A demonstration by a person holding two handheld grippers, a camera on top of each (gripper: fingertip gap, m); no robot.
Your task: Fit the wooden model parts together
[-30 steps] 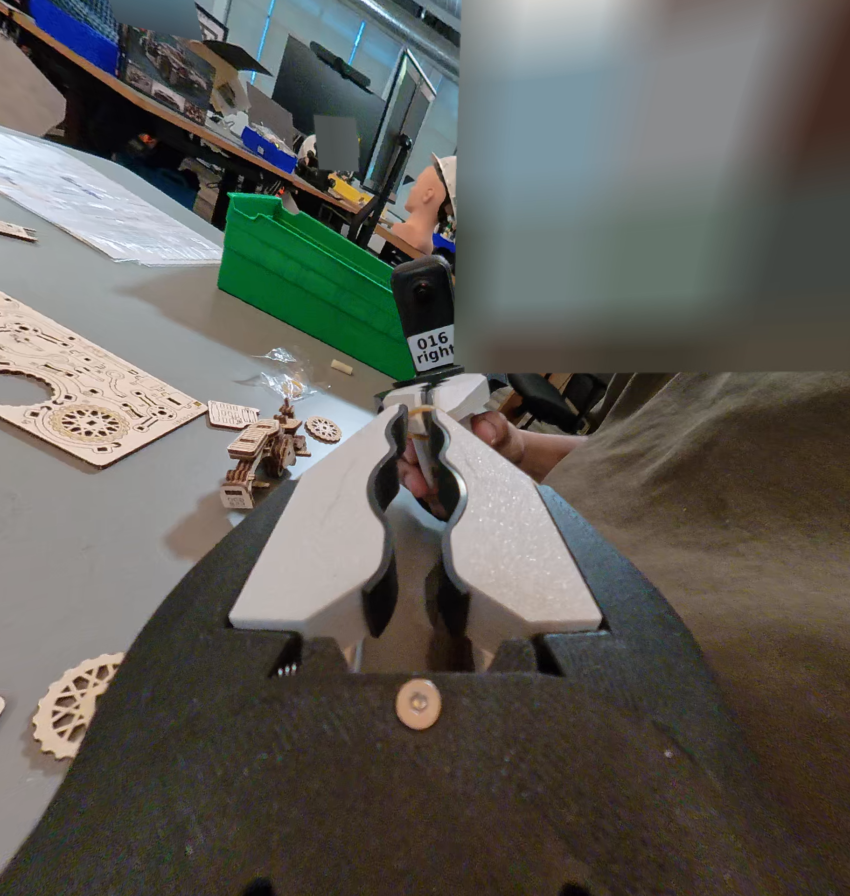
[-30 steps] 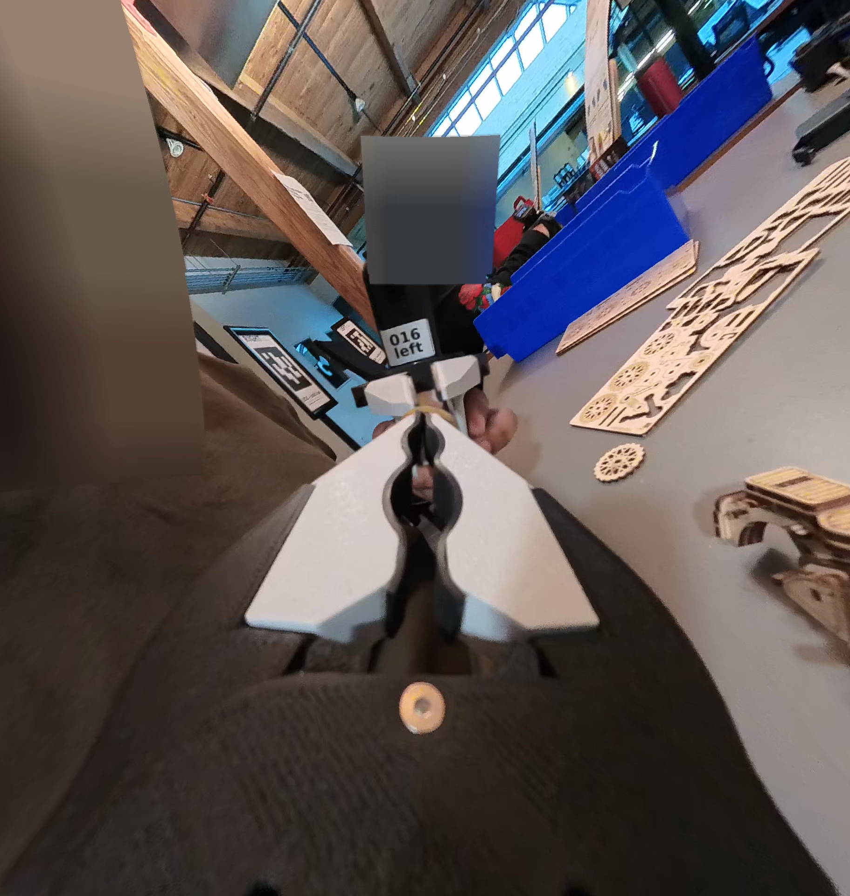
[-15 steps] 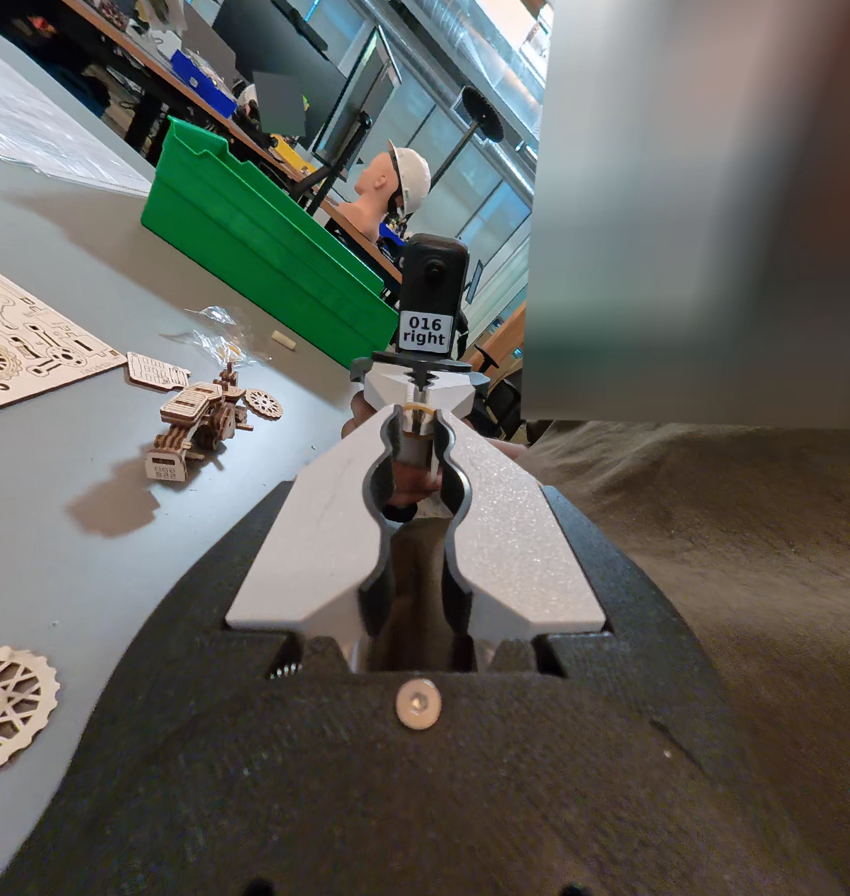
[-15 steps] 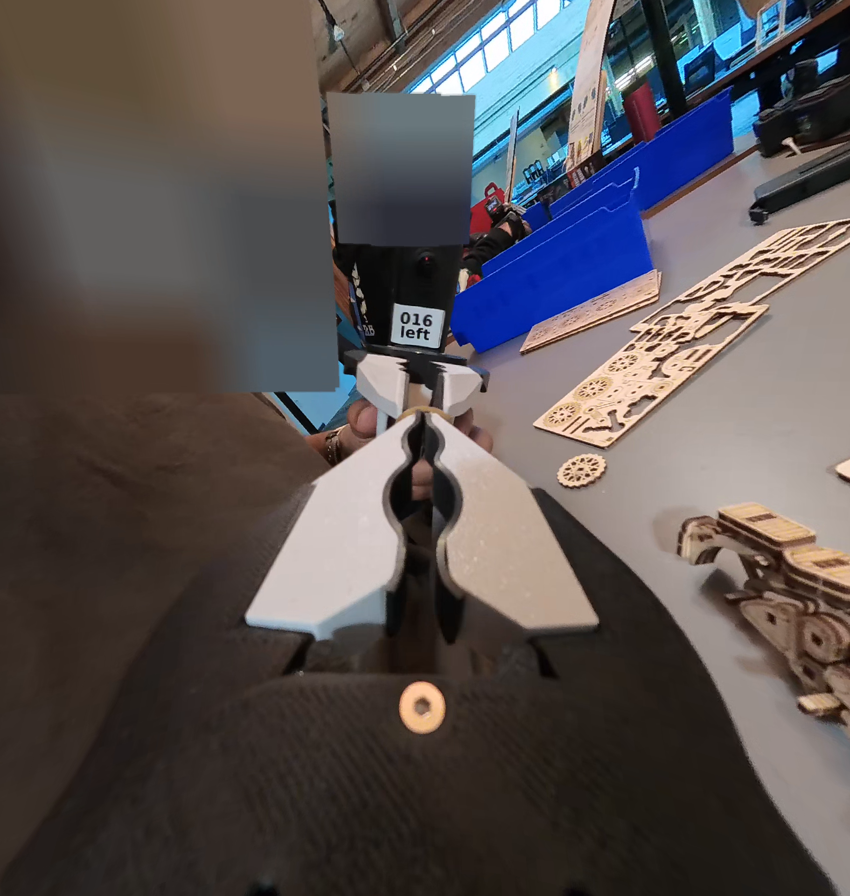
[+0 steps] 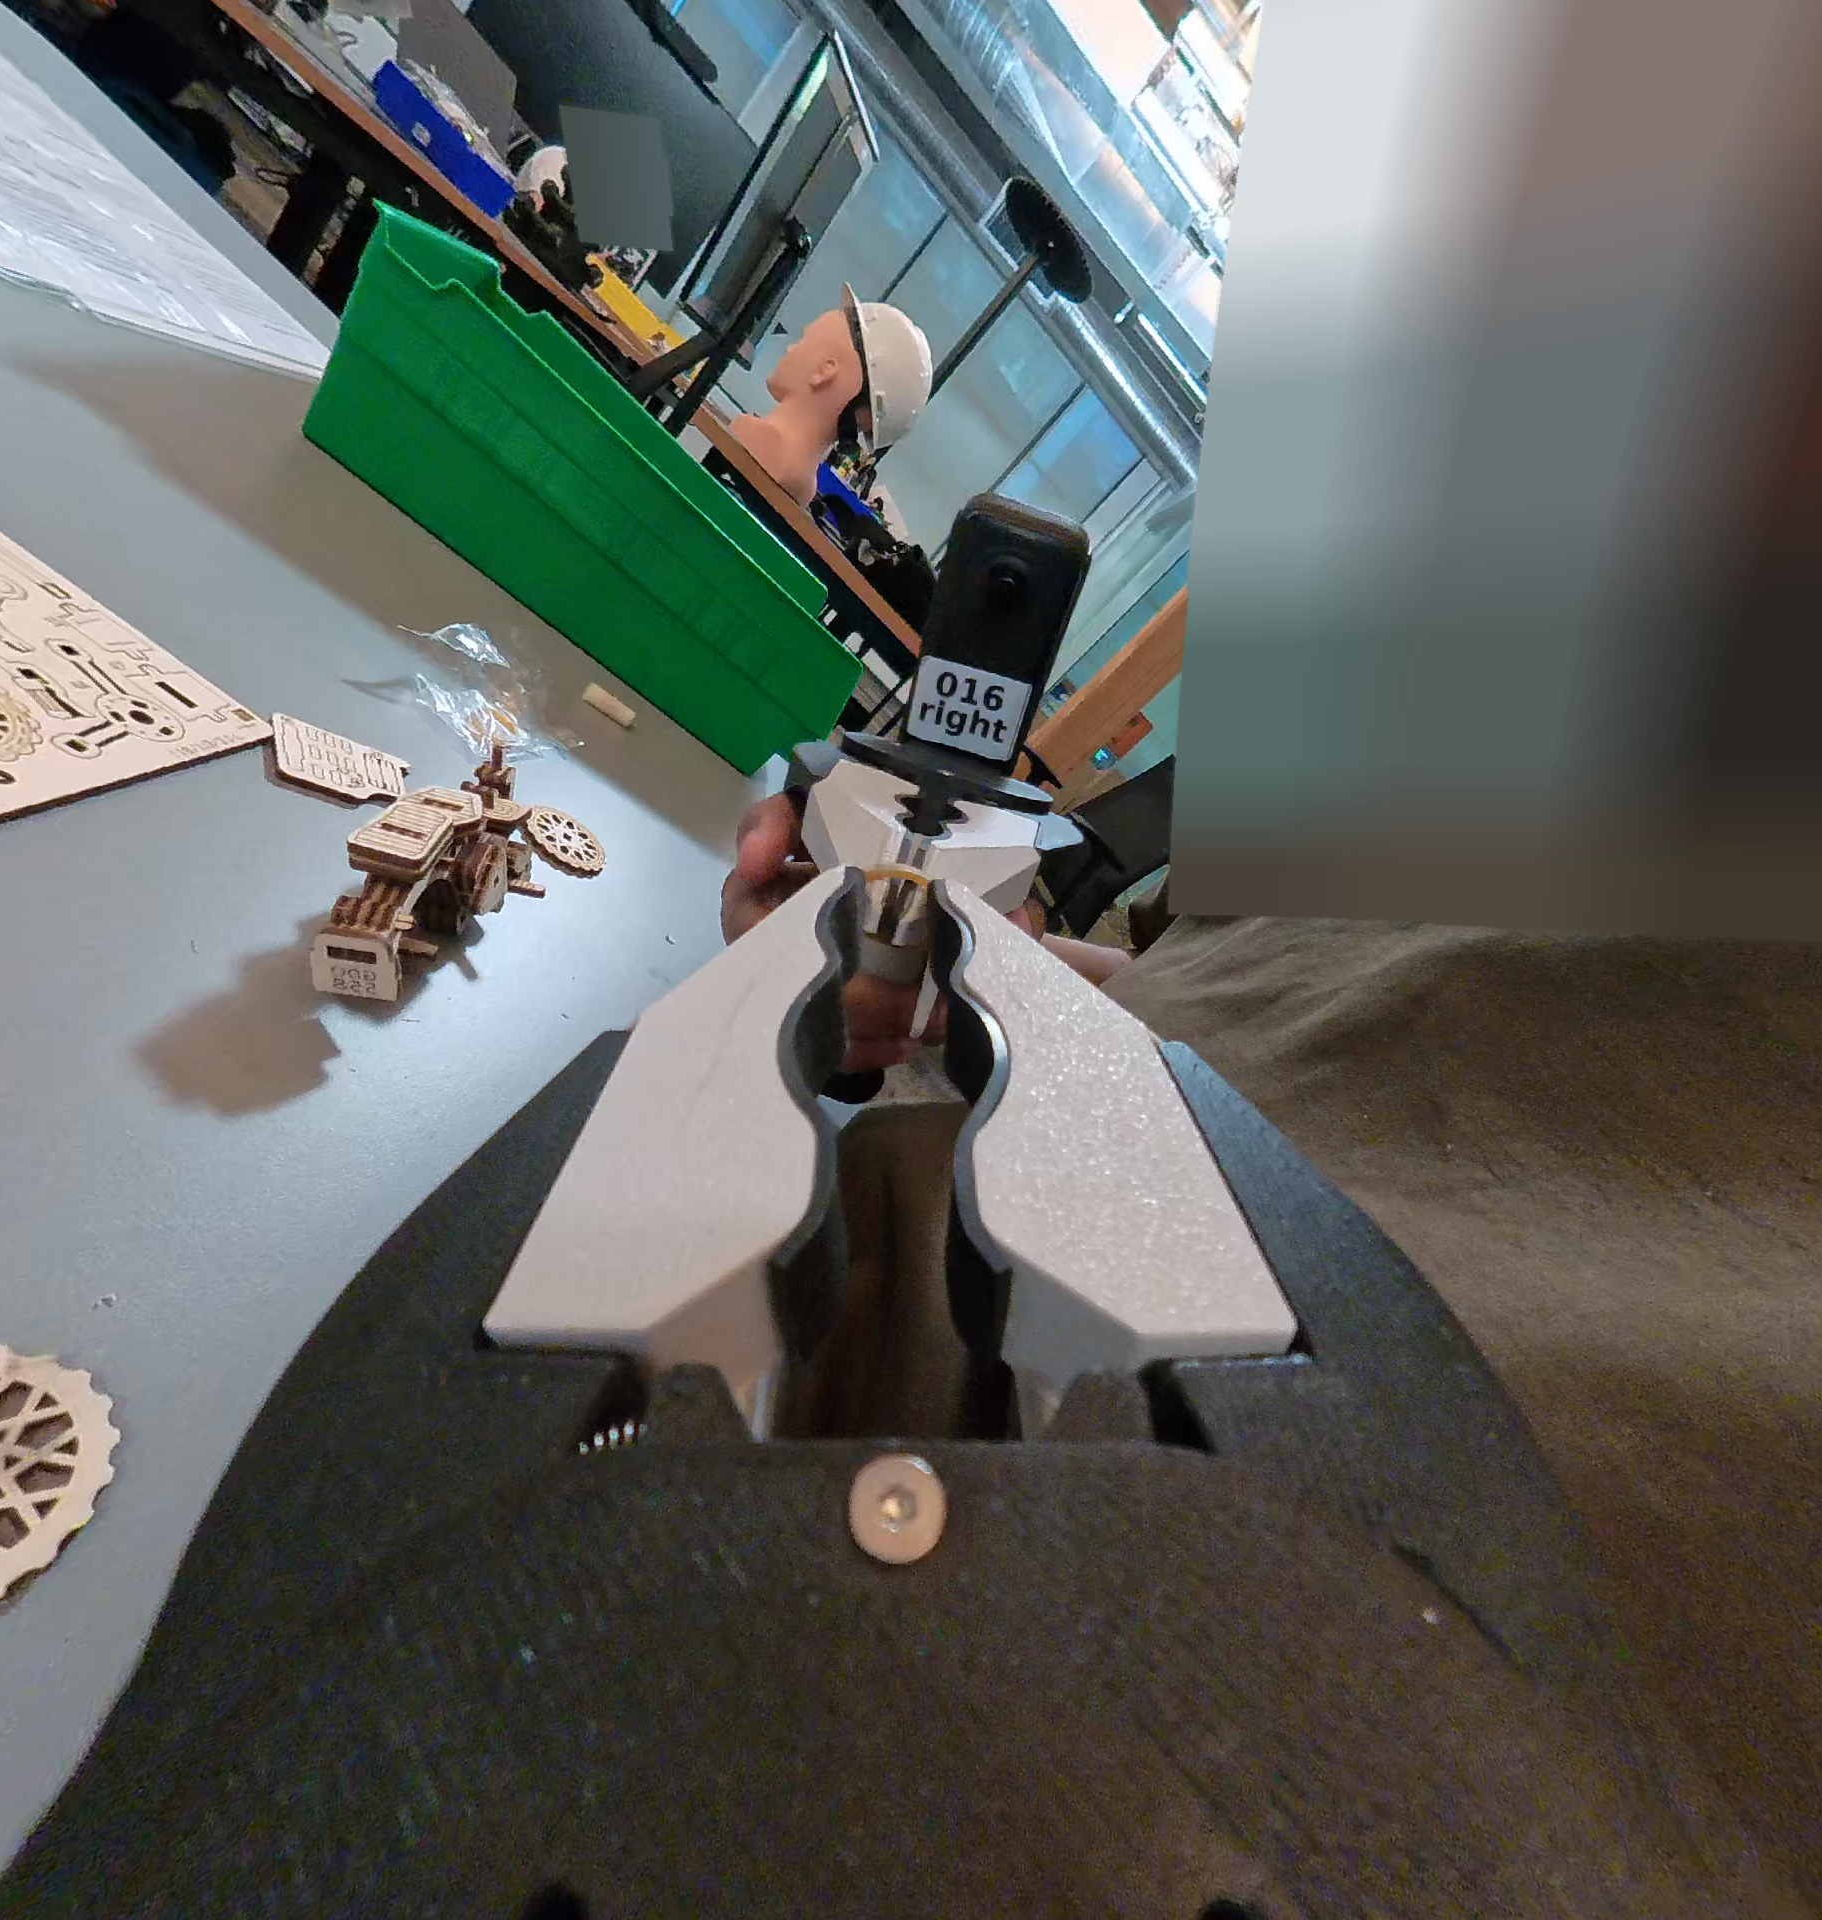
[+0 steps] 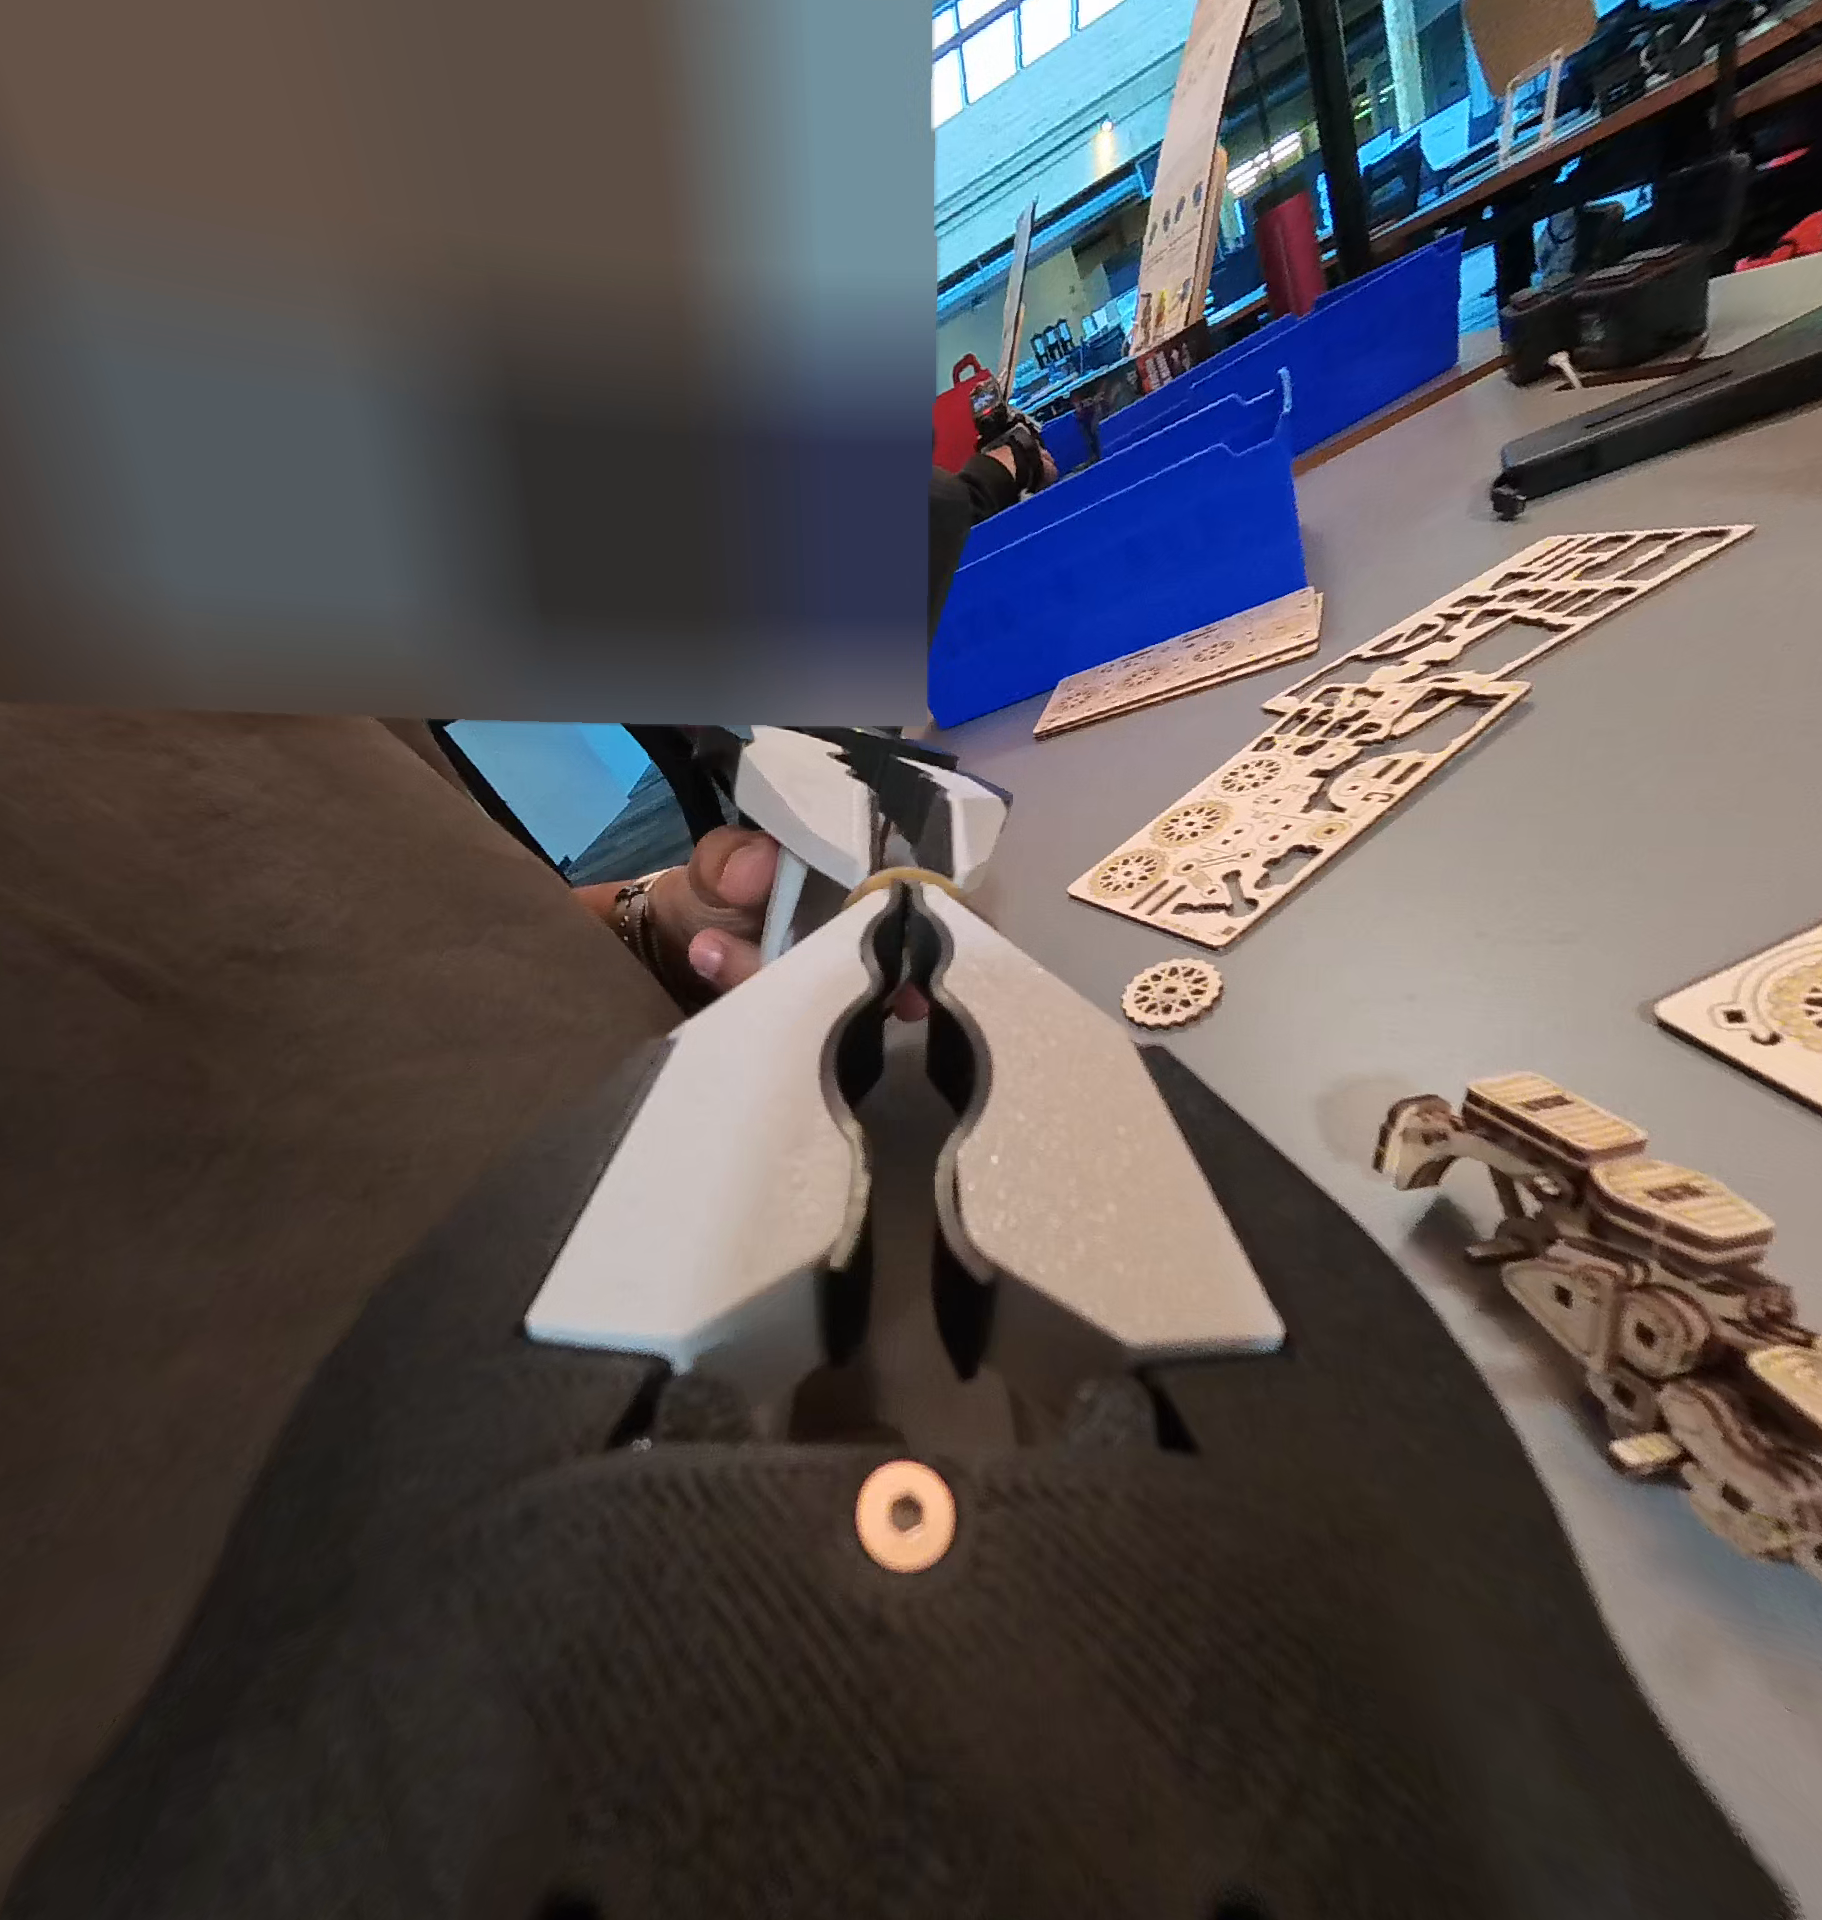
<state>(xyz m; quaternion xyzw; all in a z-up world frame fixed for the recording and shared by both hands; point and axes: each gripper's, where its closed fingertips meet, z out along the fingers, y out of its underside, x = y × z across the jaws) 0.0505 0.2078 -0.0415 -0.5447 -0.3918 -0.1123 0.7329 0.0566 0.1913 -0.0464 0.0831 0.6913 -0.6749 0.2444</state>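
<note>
A: Where's everything relative to the model point(image 5: 424, 891)?

B: It stands on the grey counter point(image 5: 211, 540), green bin point(image 5: 564, 488) behind it, a loose gear point(image 5: 564, 840) touching its far end.

A: And the grippers?

B: Both raised off the counter beside it, tip to tip. Left gripper point(image 5: 891, 902) nearly closed; right gripper point(image 6: 905, 902) likewise. A small yellowish ring point(image 6: 902, 881) sits where the tips meet; which fingers hold it, I cannot tell.

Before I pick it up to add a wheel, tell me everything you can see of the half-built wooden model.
The half-built wooden model looks like laser-cut plywood: pale slatted plates on top, darker layered gear-like parts below, a pale slotted block at one end. It rests on the grey table, apart from both grippers. A loose toothed wheel lies beside it; contact is unclear.
</note>
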